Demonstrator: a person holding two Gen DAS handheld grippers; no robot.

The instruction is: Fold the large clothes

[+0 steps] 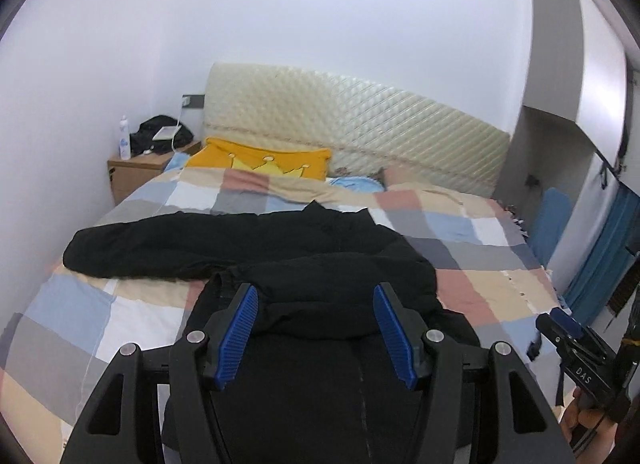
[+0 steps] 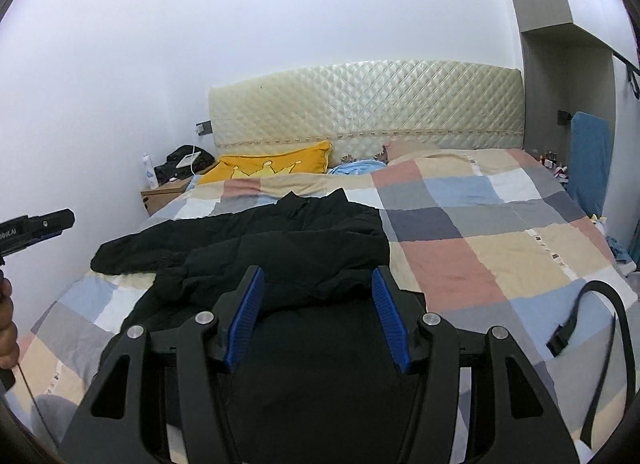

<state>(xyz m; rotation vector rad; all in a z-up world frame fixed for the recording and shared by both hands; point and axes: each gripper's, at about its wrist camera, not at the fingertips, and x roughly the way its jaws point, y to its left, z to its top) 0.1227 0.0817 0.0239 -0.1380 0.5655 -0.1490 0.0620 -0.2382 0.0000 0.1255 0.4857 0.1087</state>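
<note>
A: Sleeve [image 1: 132, 252] first, then — the one stretched out on the left side of the black jacket [image 1: 304, 248], which lies across the checked quilt [image 1: 472, 268] on the bed. It looks like the next part to bring in.

B: Agreed. The left gripper [image 1: 314, 328] is spread wide with nothing held, hovering over the jacket's near hem. I'd pinch the cuff end, lift it low, and lay it straight across the body so no slack bunches.

A: And the right gripper [image 2: 318, 316]?

B: Also wide apart, empty, above the folded-over right half. It could press that half flat meanwhile.

A: Count, left to right?

B: One bottle [image 2: 148, 173] on one bedside table [image 2: 162, 195], one yellow pillow [image 2: 276, 163], one jacket, one loose black strap [image 2: 608, 324], two grippers.
</note>
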